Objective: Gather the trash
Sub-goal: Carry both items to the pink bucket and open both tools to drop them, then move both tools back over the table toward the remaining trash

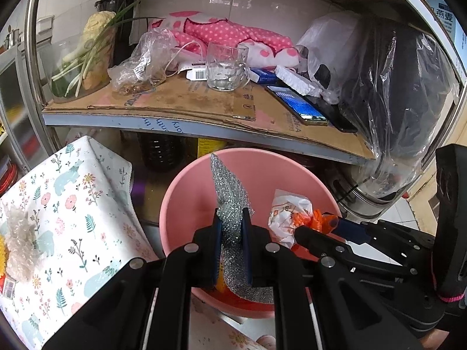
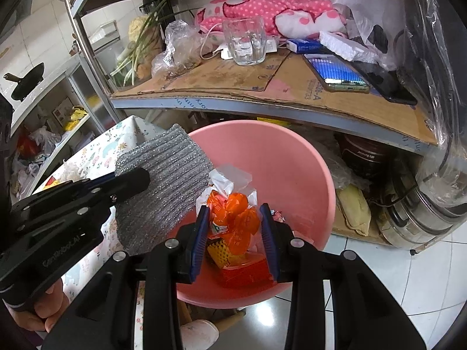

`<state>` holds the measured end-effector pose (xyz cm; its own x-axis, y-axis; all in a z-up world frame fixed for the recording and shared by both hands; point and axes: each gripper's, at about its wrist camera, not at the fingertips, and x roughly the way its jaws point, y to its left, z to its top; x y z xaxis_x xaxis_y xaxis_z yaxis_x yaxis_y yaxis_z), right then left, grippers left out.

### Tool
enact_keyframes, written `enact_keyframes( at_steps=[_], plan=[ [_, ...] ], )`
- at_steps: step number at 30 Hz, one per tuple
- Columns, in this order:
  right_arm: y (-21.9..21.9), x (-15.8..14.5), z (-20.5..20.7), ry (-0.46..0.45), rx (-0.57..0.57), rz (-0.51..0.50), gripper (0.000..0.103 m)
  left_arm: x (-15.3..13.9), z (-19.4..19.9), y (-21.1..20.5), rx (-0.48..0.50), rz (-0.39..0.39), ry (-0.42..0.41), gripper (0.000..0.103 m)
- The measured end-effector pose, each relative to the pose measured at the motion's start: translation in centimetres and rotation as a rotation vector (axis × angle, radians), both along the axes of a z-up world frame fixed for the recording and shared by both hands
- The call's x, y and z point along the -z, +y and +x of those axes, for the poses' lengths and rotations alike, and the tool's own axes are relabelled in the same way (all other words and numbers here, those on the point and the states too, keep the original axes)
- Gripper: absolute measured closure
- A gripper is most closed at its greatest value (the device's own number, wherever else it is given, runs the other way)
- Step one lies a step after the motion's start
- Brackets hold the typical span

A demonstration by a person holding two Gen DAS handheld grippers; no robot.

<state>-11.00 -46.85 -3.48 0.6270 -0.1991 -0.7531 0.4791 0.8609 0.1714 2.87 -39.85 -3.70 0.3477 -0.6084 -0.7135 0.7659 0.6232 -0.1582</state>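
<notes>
A pink basin (image 1: 186,180) (image 2: 292,160) stands below the shelf, with a red packet (image 2: 245,271) and yellow mesh (image 2: 220,249) at its bottom. My left gripper (image 1: 232,215) (image 2: 140,180) is shut on a silver glittery scouring cloth (image 1: 229,186) (image 2: 166,175), held over the basin's left side. My right gripper (image 2: 234,213) (image 1: 318,223) is shut on a bundle of orange wrappers and crumpled clear plastic (image 2: 236,204) (image 1: 292,213), also above the basin, just right of the cloth.
A cardboard-lined shelf (image 1: 181,102) carries a glass mug (image 1: 226,68), phones (image 1: 300,105), plastic bags and a pink dotted cloth (image 1: 233,33). A floral-covered surface (image 1: 67,204) sits left of the basin. Steel pots (image 2: 414,218) stand at the right on the tiled floor.
</notes>
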Motion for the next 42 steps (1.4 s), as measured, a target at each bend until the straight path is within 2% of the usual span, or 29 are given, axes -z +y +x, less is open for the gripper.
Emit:
enact_keyframes(
  at_steps=[6,9,16,22,30,42],
  plan=[
    [-0.3,0.6,0.6,0.015,0.011,0.004,0.067,1.0,1.0,-0.1,0.001,-0.008,0.053,0.09],
    [-0.4,0.8,0.8,0.032,0.019,0.001,0.063,1.2,0.9,0.0,0.006,-0.012,0.052,0.089],
    [-0.6,1.1,0.7,0.045,0.034,0.021,0.053,1.0,0.8,0.4,0.004,-0.02,0.062,0.07],
    [-0.2,0.6,0.4,0.039,0.029,0.01,0.053,-0.1,0.5,0.9,-0.002,-0.034,0.046,0.062],
    [1.3,-0.4,0.2,0.021,0.0,0.002,0.053,-1.3,-0.1,2.3,-0.02,-0.044,0.028,0.061],
    [5.6,-1.2,1.1,-0.004,-0.09,0.01,0.052,-2.9,-0.3,8.4,-0.112,-0.034,0.01,0.06]
  ],
)
